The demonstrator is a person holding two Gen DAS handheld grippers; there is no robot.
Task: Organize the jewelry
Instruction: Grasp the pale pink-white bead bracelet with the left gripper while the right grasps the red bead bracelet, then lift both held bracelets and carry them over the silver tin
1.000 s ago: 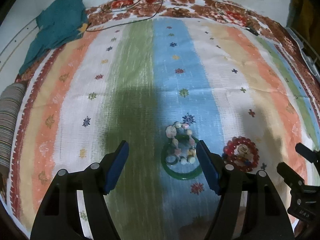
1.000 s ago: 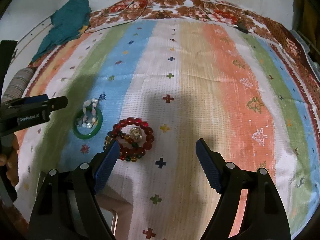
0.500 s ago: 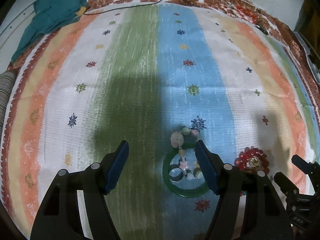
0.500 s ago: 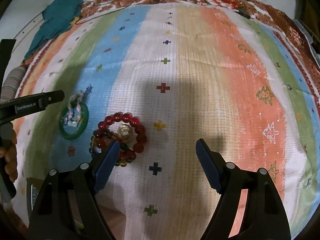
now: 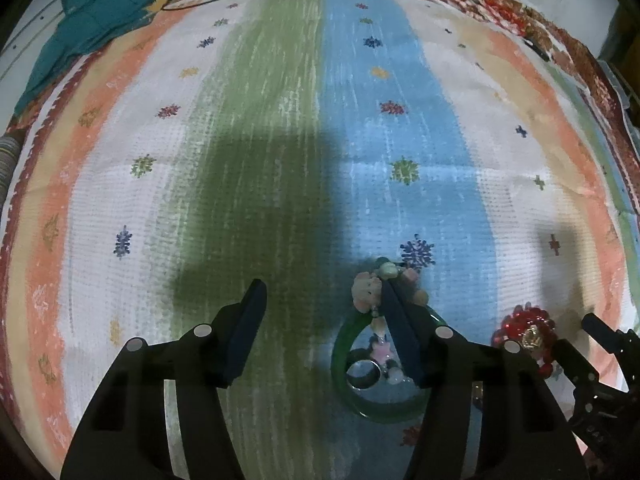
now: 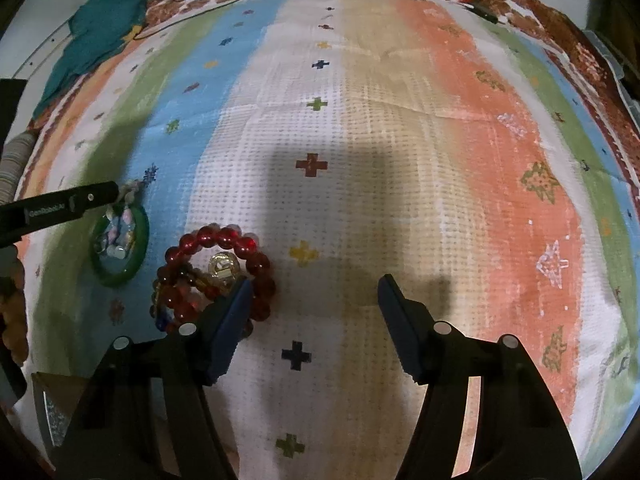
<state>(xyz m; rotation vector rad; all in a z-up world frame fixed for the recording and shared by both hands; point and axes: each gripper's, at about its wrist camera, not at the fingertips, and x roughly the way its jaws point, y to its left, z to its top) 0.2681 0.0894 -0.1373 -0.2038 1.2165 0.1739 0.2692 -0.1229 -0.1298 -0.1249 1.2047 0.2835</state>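
The left hand-held gripper (image 5: 322,308), jaws closing on nothing, straddles the pastel bead bracelet (image 5: 366,290) over the green bangle (image 5: 376,410) at lower centre. The right hand-held gripper (image 6: 314,304), likewise closing empty, nears the red bead bracelet (image 6: 224,238) at lower left.

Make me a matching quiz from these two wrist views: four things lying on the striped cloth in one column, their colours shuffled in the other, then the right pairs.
Column one:
1. bangle
2. big bead bracelet
3. crumpled cloth at the far left corner
4. ring lying inside the bangle

Column two:
A. teal
B. silvery metal
C. green
D. red

Pairs: 1-C, 2-D, 3-A, 4-B
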